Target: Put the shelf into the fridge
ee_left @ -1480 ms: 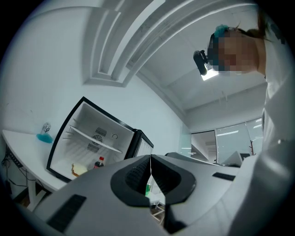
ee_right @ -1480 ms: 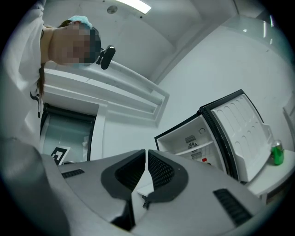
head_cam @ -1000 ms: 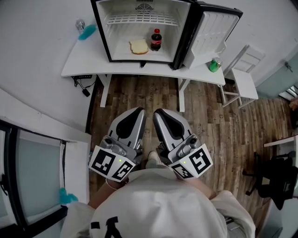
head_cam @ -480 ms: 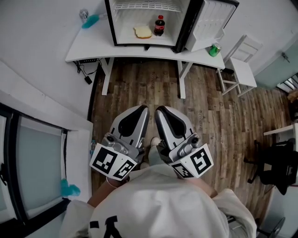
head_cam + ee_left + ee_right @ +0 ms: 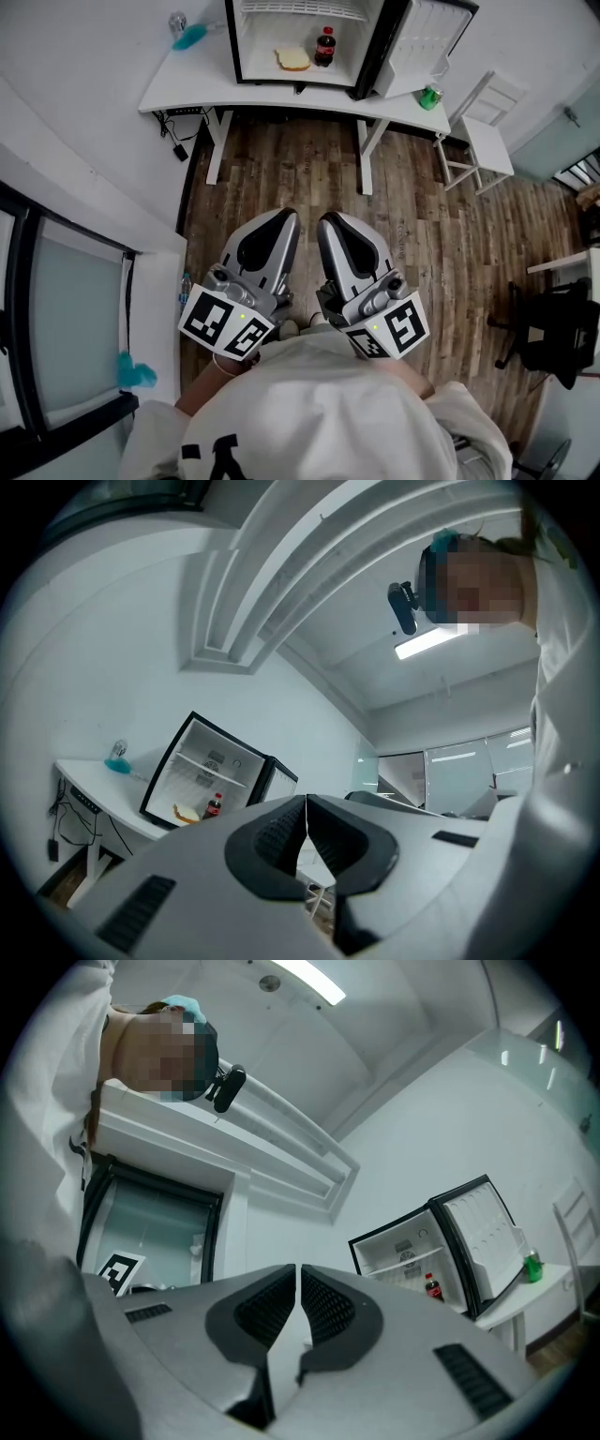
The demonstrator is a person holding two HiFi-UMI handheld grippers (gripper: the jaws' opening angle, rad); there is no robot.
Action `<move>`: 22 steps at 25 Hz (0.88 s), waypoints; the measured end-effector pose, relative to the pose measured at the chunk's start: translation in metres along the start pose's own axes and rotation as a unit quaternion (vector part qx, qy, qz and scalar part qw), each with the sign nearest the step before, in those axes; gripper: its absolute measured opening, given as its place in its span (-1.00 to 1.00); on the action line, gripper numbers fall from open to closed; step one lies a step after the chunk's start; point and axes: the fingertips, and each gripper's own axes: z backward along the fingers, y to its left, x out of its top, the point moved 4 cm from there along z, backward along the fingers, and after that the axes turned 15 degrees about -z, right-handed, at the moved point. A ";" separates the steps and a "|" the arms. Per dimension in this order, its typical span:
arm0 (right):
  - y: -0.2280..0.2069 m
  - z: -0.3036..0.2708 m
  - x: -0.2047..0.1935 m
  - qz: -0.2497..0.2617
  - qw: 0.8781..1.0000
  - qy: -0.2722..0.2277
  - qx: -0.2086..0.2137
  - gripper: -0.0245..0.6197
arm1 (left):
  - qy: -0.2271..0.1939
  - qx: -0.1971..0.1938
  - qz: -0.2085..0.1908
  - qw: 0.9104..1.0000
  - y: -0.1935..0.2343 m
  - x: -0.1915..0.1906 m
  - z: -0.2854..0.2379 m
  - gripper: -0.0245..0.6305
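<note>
L gripper [image 5: 306, 808]: jaws fully closed, black ribbed pads [image 5: 277, 834] meet tip to tip. Nothing betw. them, nothing touched. Grey shell tilts a little upward.

R gripper [image 5: 297, 1277]: jaws closed too, only a hairline slit shows betw. the pads. Holds nothing, touches nothing. Also tilted slightly up.

In the head view both grippers sit side by side close in front of the person's torso, over wood floor [image 5: 281, 178], tips toward the fridge [image 5: 262, 37].

Shelf [image 5: 404, 1264]: white wire rack, seated in upper part of the fridge cavity, well ahead of both jaws and well apart from them. Lies flat and level. Long axis runs side to side across the cavity, wall to wall; front edge faces the open mouth, toward the jaws. From L jaws it reads ahead and to the left; from R jaws ahead and to the right.

Below the shelf, on the fridge bottom: cola bottle [image 5: 325, 46] upright, bread slice [image 5: 294, 59] just beside it. Fridge door [image 5: 424, 37] swung wide open. Fridge stands on white table [image 5: 281, 94]; green can [image 5: 430, 97] on the table, near the door.
</note>
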 end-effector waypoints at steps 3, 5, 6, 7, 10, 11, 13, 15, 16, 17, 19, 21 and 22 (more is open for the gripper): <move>0.003 0.006 0.001 -0.001 1.000 -0.002 -0.003 -0.80 | 0.002 0.002 -0.011 1.000 -0.004 0.004 0.005 -0.90; 0.004 0.009 -0.005 0.003 1.000 0.007 -0.001 -0.80 | 0.000 0.005 -0.014 1.000 -0.005 0.002 0.007 -0.91; 0.003 0.011 -0.007 -0.001 1.000 0.011 -0.001 -0.80 | -0.001 0.005 -0.010 1.000 -0.006 0.000 0.007 -0.91; 0.003 0.013 -0.008 -0.007 1.000 0.012 -0.001 -0.80 | -0.001 0.003 -0.005 1.000 -0.008 -0.001 0.007 -0.90; 0.004 0.018 0.001 0.003 1.000 0.003 -0.001 -0.80 | -0.006 -0.006 -0.001 1.000 -0.015 0.003 0.003 -0.91; 0.005 0.019 0.004 0.009 1.000 0.000 0.000 -0.80 | -0.008 -0.007 -0.002 1.000 -0.016 0.005 0.002 -0.91; 0.005 0.019 0.007 0.011 1.000 -0.001 0.004 -0.80 | -0.010 -0.006 -0.011 1.000 -0.019 0.007 0.002 -0.91; 0.005 0.020 0.006 0.012 1.000 0.004 0.007 -0.80 | -0.007 -0.005 -0.026 1.000 -0.023 0.007 0.002 -0.91; 0.005 0.021 0.006 0.014 1.000 0.006 0.007 -0.80 | -0.007 -0.006 -0.029 1.000 -0.024 0.006 0.002 -0.91; 0.006 0.022 0.005 0.016 1.000 0.008 0.007 -0.80 | -0.007 -0.006 -0.029 1.000 -0.025 0.006 0.002 -0.91; 0.007 0.023 0.006 0.023 1.000 0.010 0.006 -0.80 | -0.008 -0.007 -0.029 1.000 -0.026 0.007 0.002 -0.90; 0.009 0.023 0.006 0.031 0.999 0.011 0.005 -0.80 | -0.008 -0.008 -0.029 1.000 -0.027 0.008 0.003 -0.91; 0.010 0.023 0.006 0.035 0.999 0.012 0.005 -0.80 | -0.009 -0.008 -0.029 1.000 -0.027 0.008 0.004 -0.90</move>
